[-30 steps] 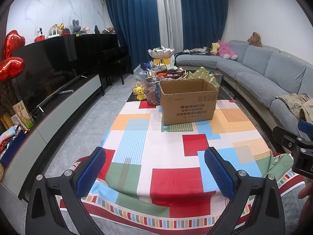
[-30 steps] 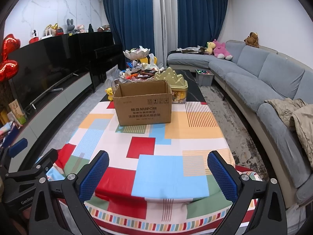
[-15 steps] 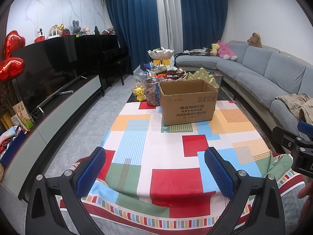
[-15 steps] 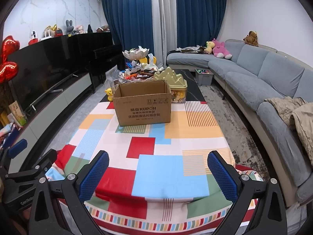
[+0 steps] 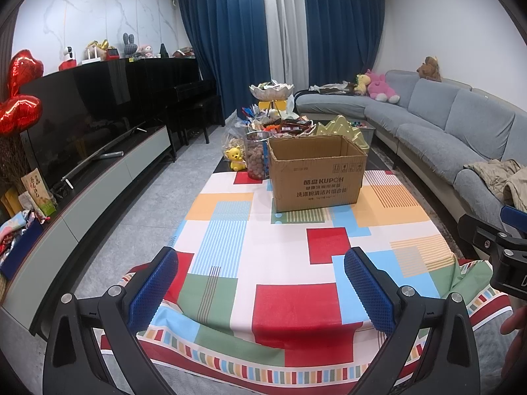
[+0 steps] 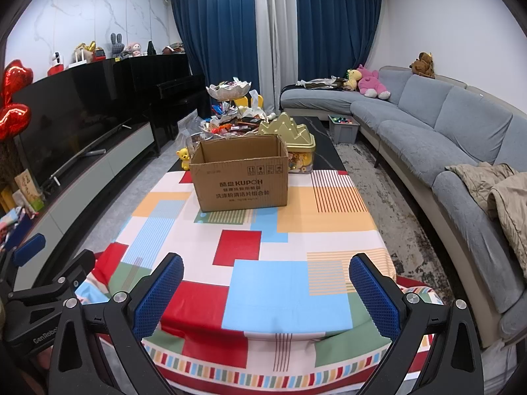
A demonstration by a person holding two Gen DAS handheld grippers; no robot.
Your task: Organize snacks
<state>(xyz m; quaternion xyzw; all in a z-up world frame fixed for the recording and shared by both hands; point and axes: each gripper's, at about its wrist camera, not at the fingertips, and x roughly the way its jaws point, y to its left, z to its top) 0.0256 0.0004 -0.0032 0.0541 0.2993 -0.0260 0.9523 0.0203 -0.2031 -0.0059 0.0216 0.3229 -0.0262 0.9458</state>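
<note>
Left gripper (image 5: 261, 284) and right gripper (image 6: 266, 288): both are held spread wide, nothing between the blue pads, above the near edge of the table. The table is covered by a cloth (image 5: 283, 240) of coloured rectangles. An open cardboard box (image 5: 315, 172), printed KUPOH, is seen upright at the cloth's far end, well apart from both grippers; its inside is hidden from both views. The snacks (image 5: 280, 125) are piled beyond the box, on the bare far part of the table. A jar (image 5: 256, 158) of brown pieces and a yellow bear figure (image 5: 237, 163) stand just left of the box. A gold-lidded tin (image 6: 298, 143) is set behind the box's right corner. A grey sofa (image 6: 444, 138) is seen on the right, a television (image 5: 82, 125) on the left.
</note>
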